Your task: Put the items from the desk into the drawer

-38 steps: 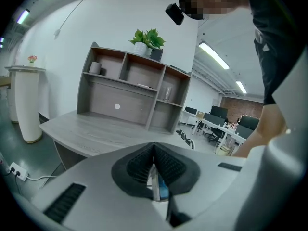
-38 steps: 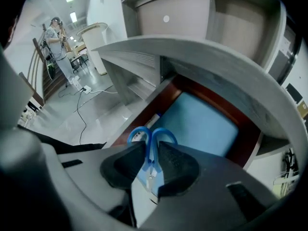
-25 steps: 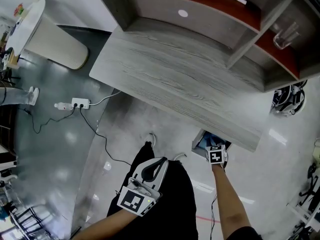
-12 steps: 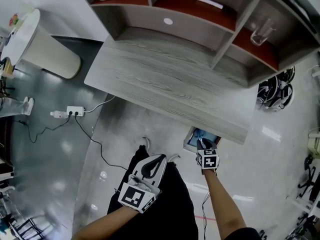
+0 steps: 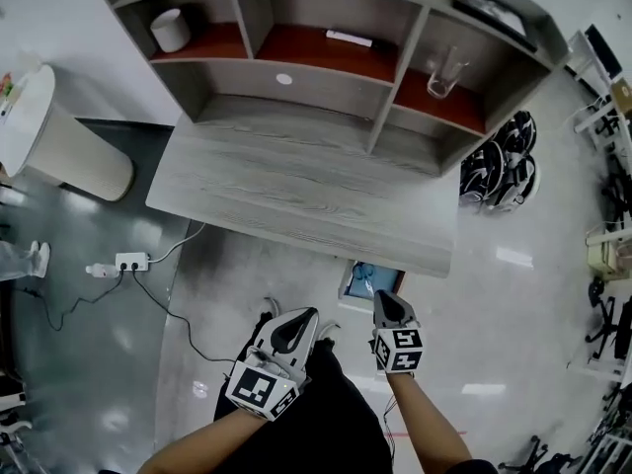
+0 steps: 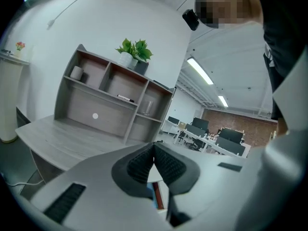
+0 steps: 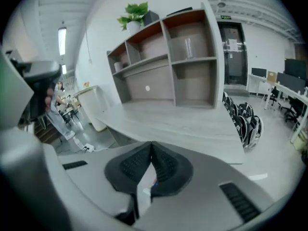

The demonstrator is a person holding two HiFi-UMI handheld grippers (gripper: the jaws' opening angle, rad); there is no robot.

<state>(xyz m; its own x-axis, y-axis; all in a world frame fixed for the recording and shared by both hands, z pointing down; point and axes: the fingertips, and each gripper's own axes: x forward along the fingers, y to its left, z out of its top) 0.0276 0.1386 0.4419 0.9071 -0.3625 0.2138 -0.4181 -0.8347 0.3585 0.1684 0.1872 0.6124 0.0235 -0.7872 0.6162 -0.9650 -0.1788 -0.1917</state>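
The grey wooden desk (image 5: 296,191) has a bare top under its shelf unit. Below its front right corner, a drawer (image 5: 346,288) stands pulled out, with blue contents inside. My right gripper (image 5: 387,302) hovers just short of the drawer, jaws shut and nothing between them. My left gripper (image 5: 294,326) is held low by the person's body, also shut and empty. In the left gripper view the gripper (image 6: 154,150) has its pads pressed together, and in the right gripper view so does the right gripper (image 7: 151,150).
The shelves hold a white cup (image 5: 170,30), a clear glass (image 5: 441,72) and a slim white item (image 5: 350,39). Black-and-white helmets (image 5: 499,171) lie on the floor to the right of the desk. A power strip (image 5: 118,263) with cables and a white table (image 5: 49,136) are to the left.
My right gripper has drawn back from the drawer toward the body. The head view has tilted up, so the whole shelf unit now shows. The left gripper has barely moved.
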